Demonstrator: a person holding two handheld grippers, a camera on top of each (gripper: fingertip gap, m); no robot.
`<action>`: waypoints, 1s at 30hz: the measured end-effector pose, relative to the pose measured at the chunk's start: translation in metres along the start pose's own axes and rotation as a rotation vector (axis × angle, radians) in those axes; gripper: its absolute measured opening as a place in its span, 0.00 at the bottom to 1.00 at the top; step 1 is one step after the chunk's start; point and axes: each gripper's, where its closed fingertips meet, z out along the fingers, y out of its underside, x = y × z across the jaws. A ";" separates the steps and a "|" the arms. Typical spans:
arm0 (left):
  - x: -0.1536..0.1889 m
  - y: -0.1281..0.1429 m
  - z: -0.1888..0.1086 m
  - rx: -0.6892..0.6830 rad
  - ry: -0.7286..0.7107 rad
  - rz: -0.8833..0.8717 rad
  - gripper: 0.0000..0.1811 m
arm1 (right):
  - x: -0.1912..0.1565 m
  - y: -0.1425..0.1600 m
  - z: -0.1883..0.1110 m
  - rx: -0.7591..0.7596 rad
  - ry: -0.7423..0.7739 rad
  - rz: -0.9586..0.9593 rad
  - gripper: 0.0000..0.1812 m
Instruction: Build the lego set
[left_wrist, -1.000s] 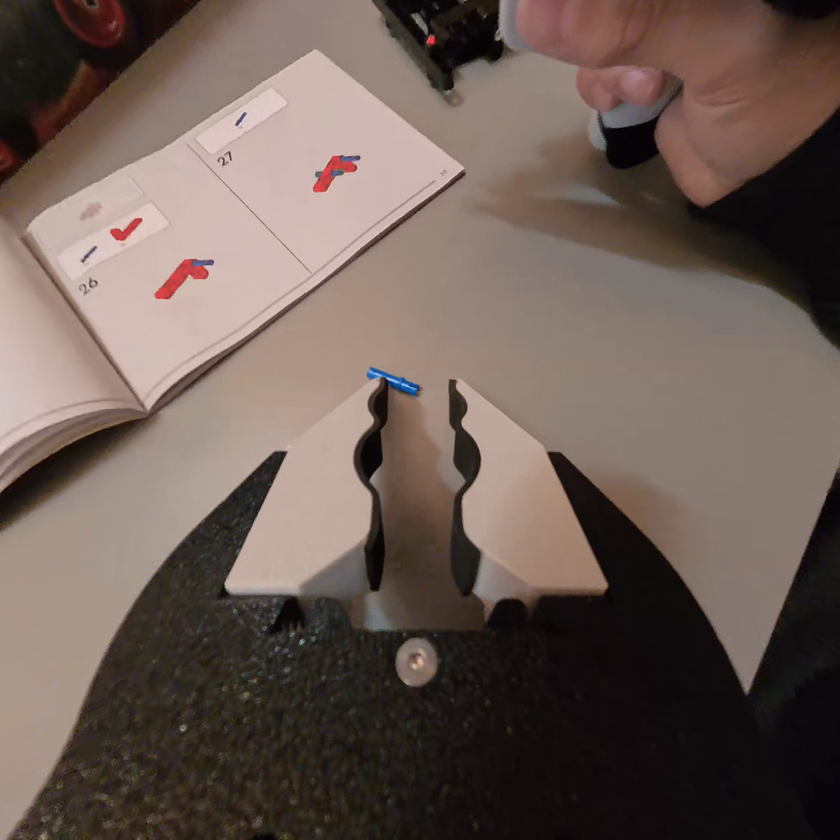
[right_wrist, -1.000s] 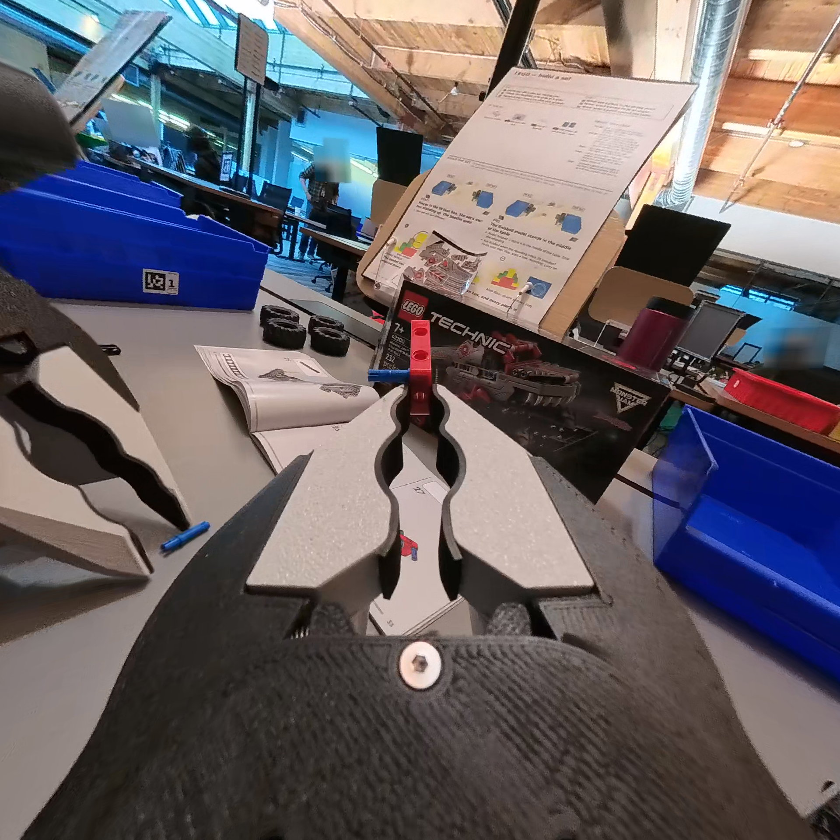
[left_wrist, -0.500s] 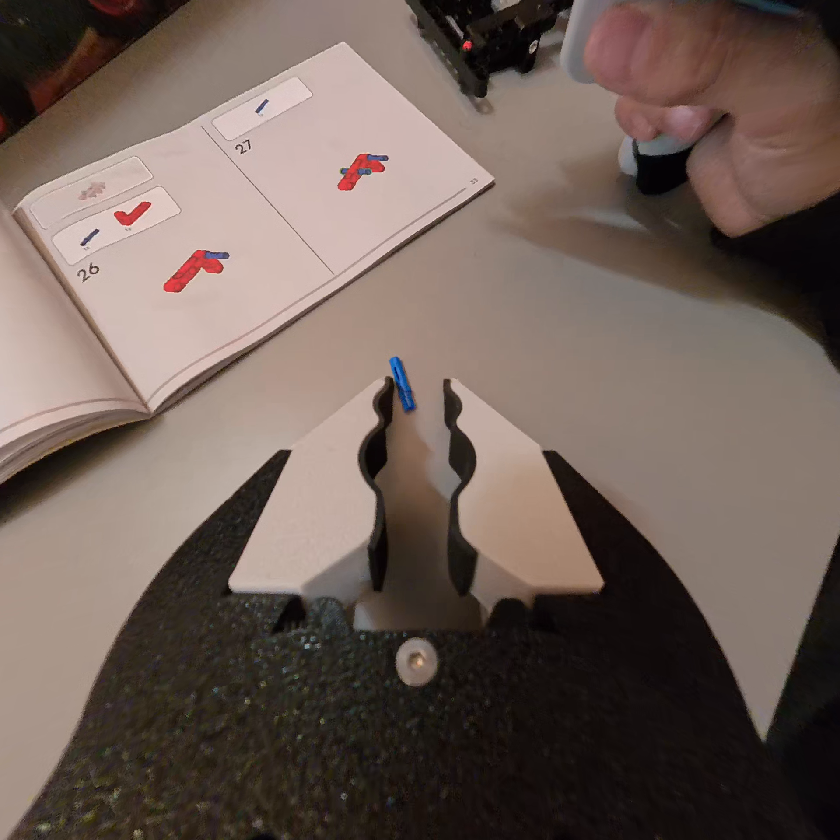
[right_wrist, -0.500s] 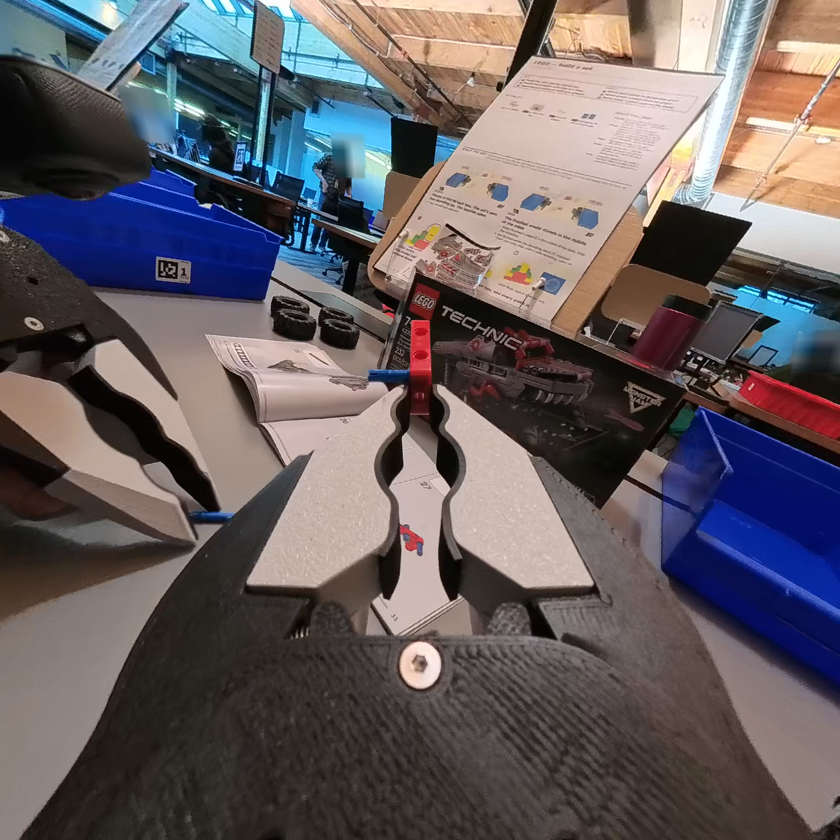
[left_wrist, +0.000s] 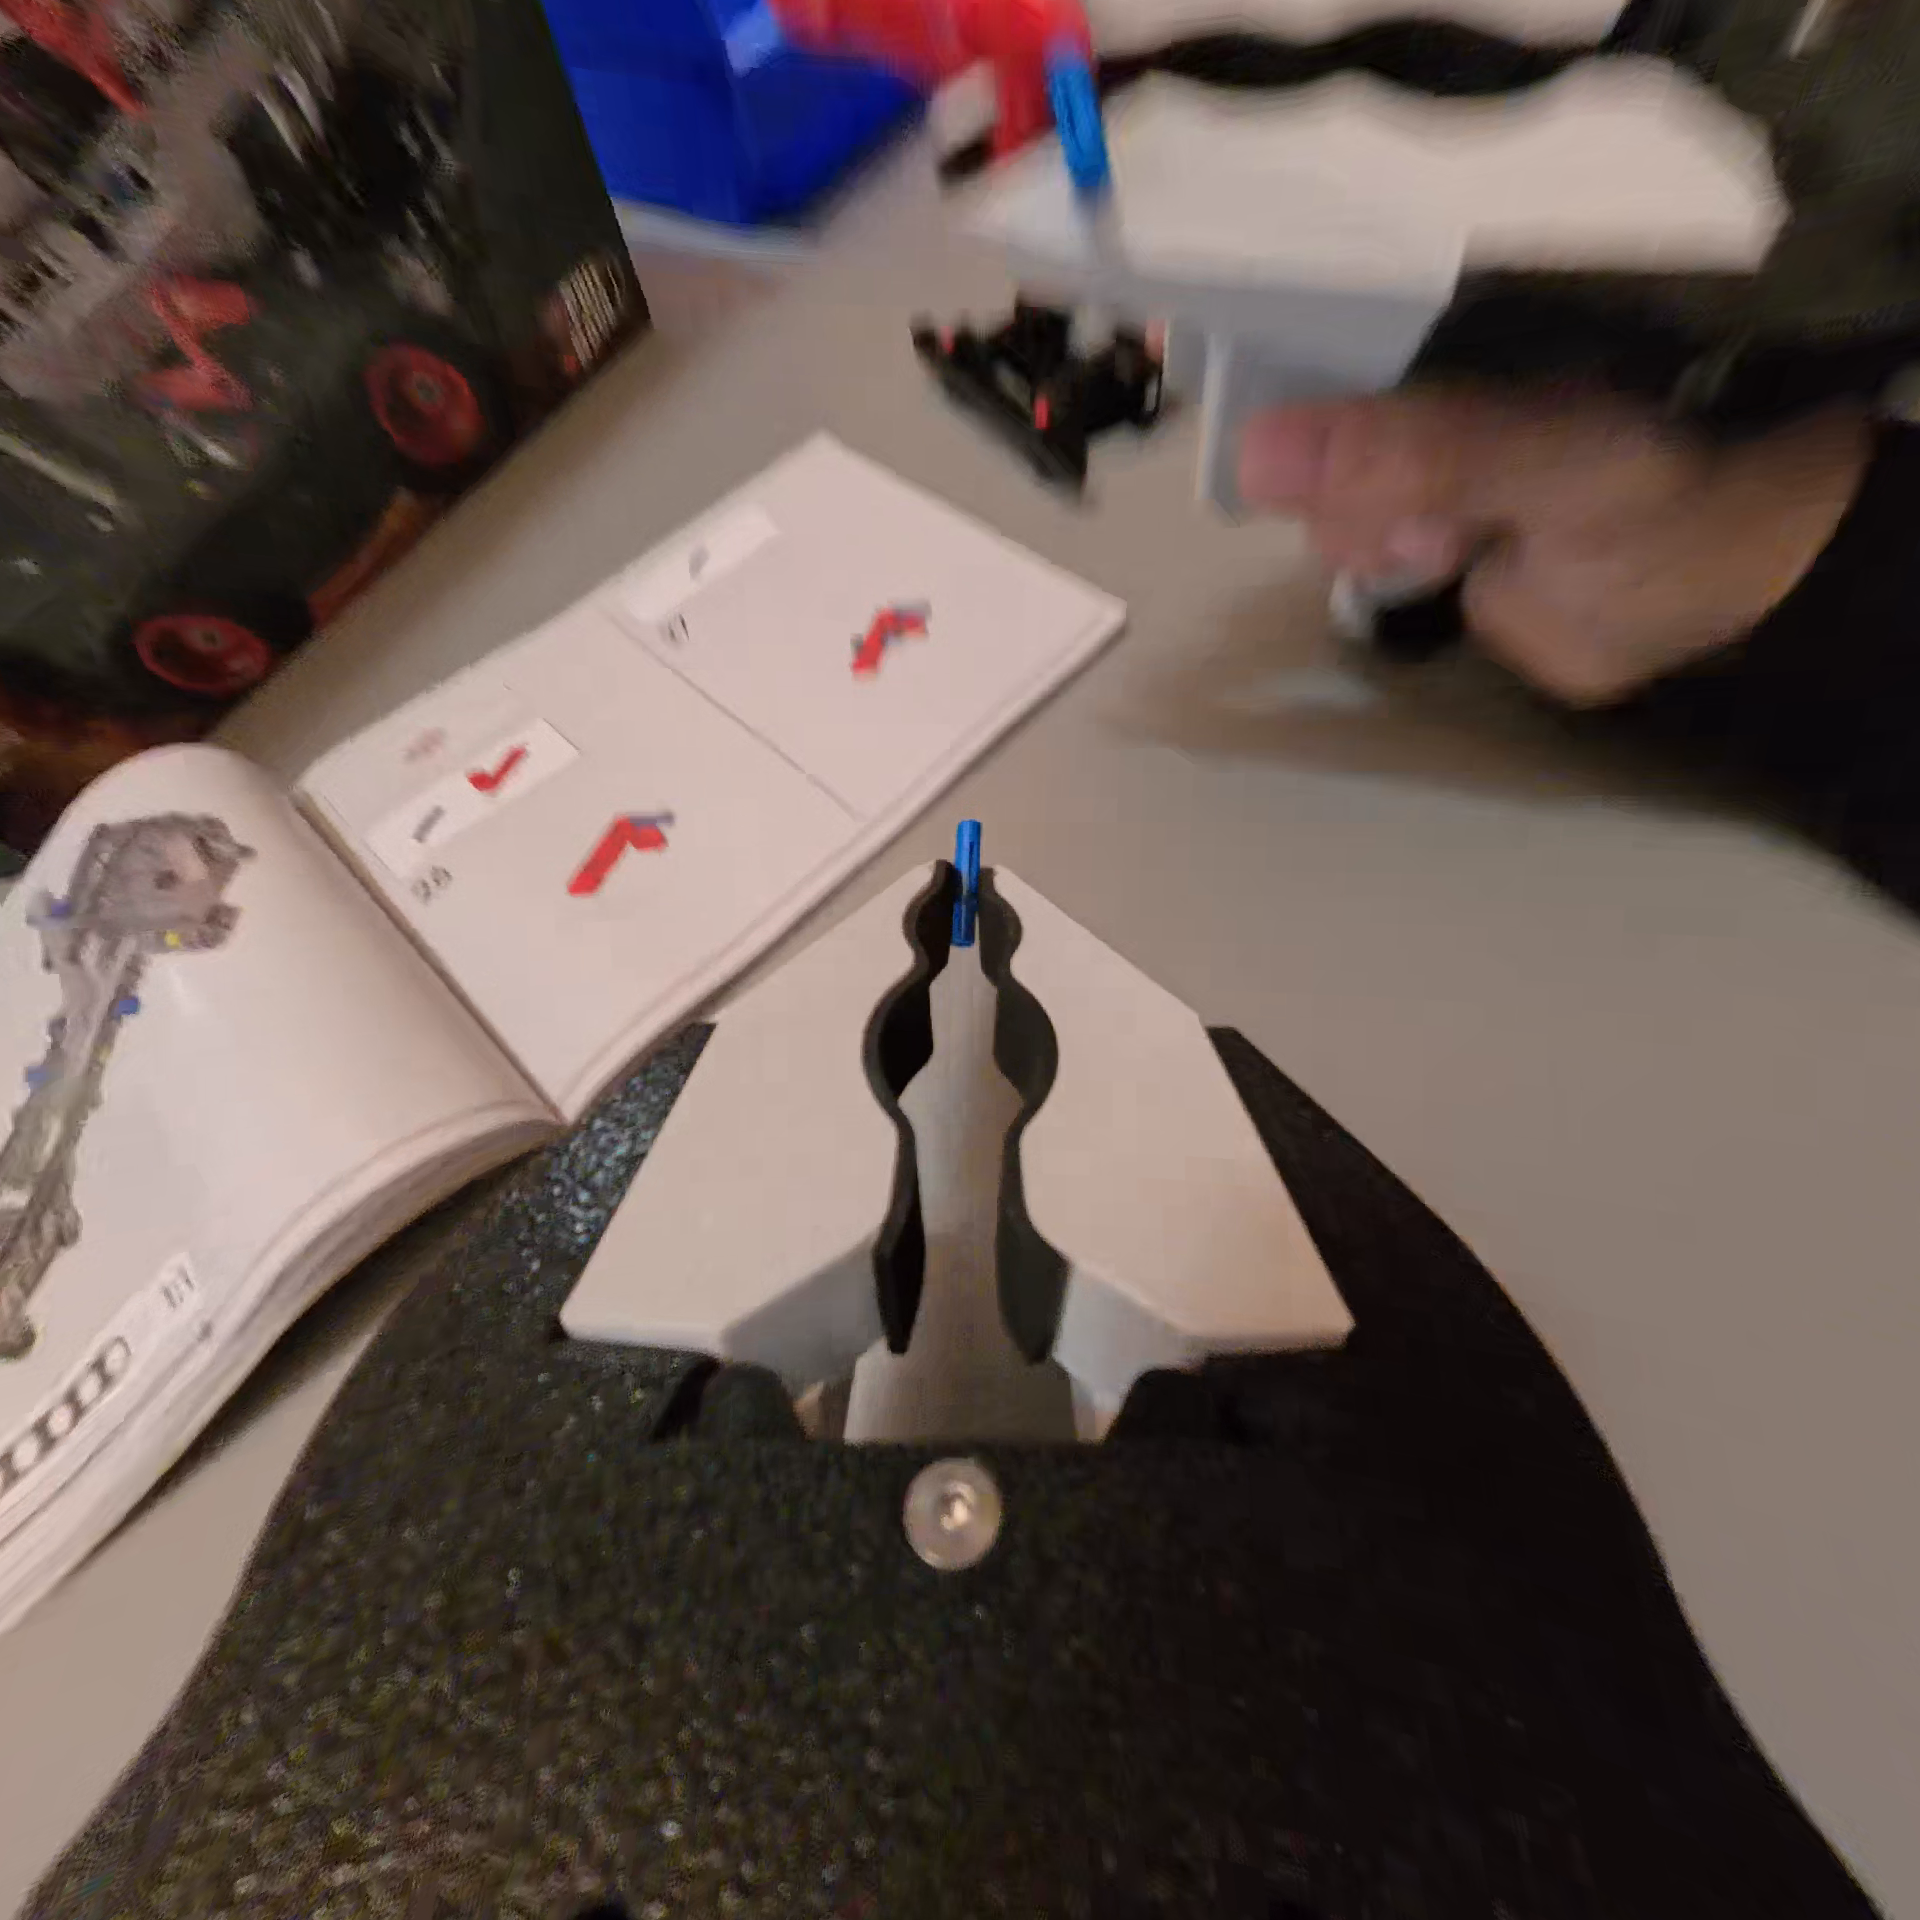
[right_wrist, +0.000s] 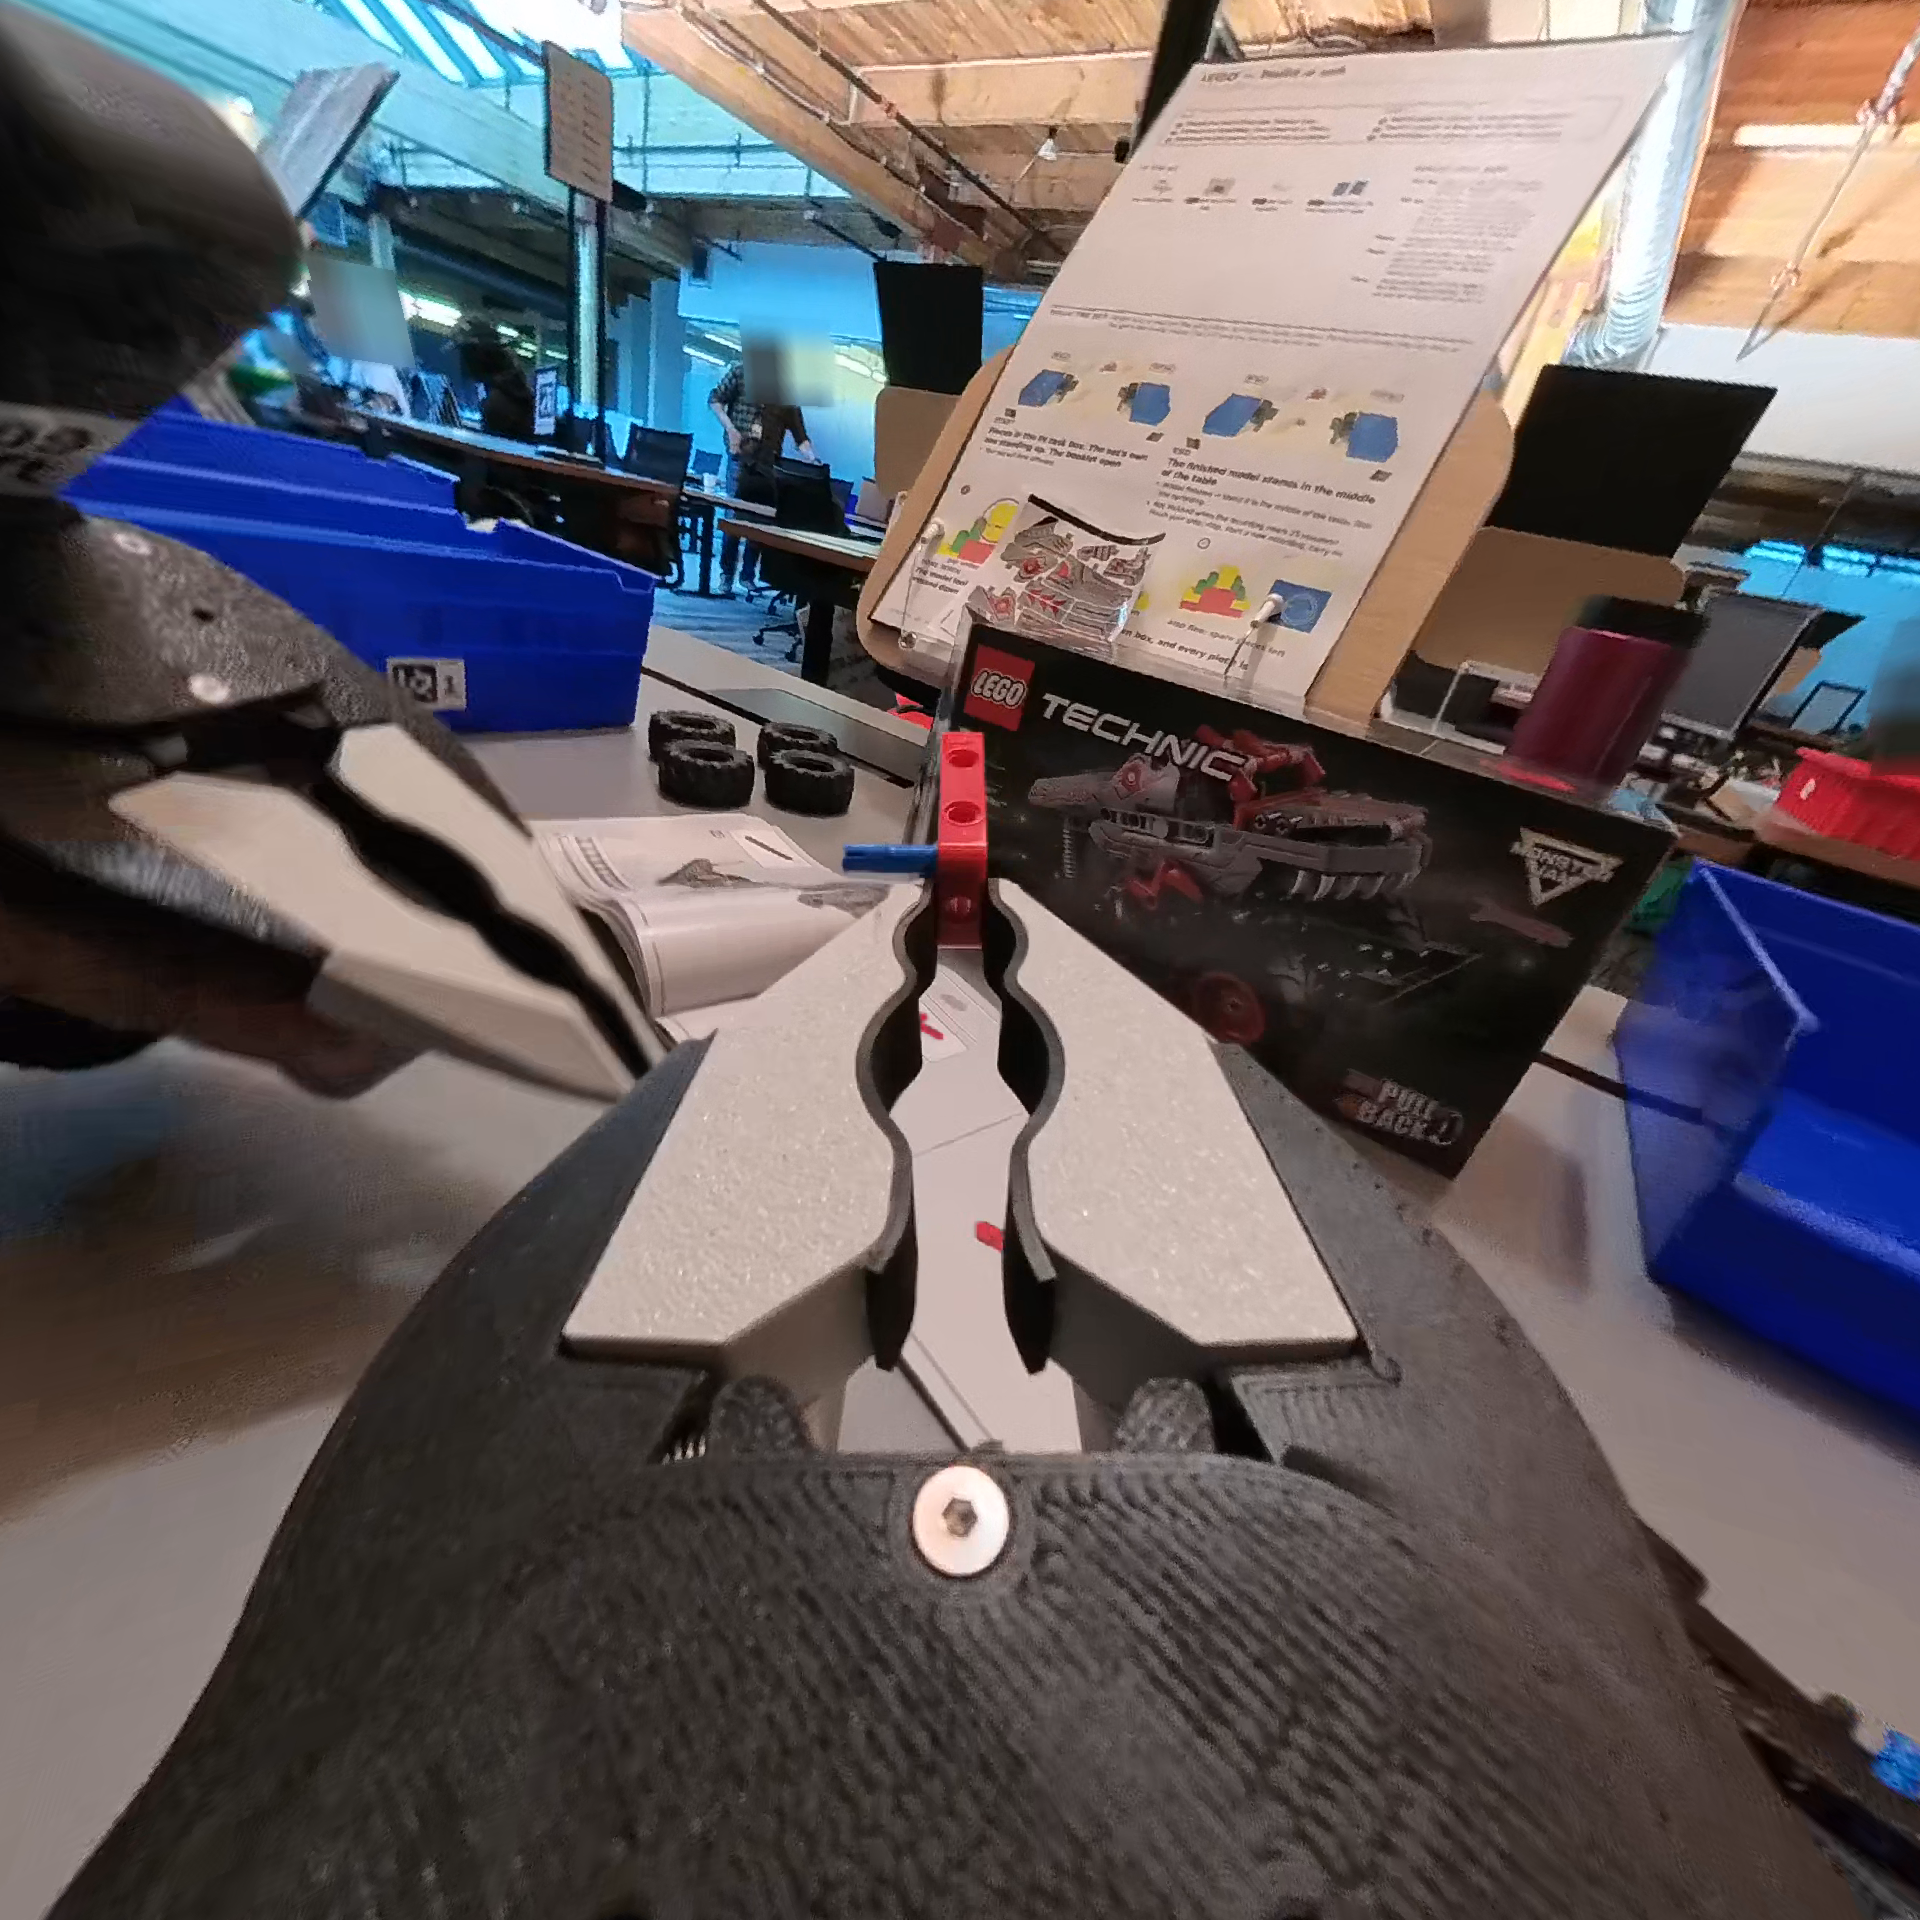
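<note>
Fingertips (left_wrist: 940, 904) of left hand-held gripper half-hide blue pin (left_wrist: 966, 868).

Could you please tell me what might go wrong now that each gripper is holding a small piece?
1. The short blue plastic pin is pinched only at the left gripper tips, so it may twist or drop.
2. The red holed beam in the right gripper already carries a side pin; a misaligned push could pivot it.

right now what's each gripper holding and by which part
Left gripper: a blue pin, pinched at its lower end by the fingertips. Right gripper: a red beam, clamped at its bottom end.
</note>
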 end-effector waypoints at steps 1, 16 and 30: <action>-0.007 -0.014 -0.007 0.057 0.013 -0.027 0.01 | -0.003 -0.001 0.003 0.002 0.005 0.014 0.03; -0.030 -0.044 -0.024 0.184 0.026 -0.053 0.01 | -0.034 0.017 0.036 -0.152 0.009 -0.093 0.03; -0.037 -0.042 -0.025 0.209 0.031 -0.133 0.01 | -0.044 0.025 0.039 -0.219 0.015 -0.266 0.03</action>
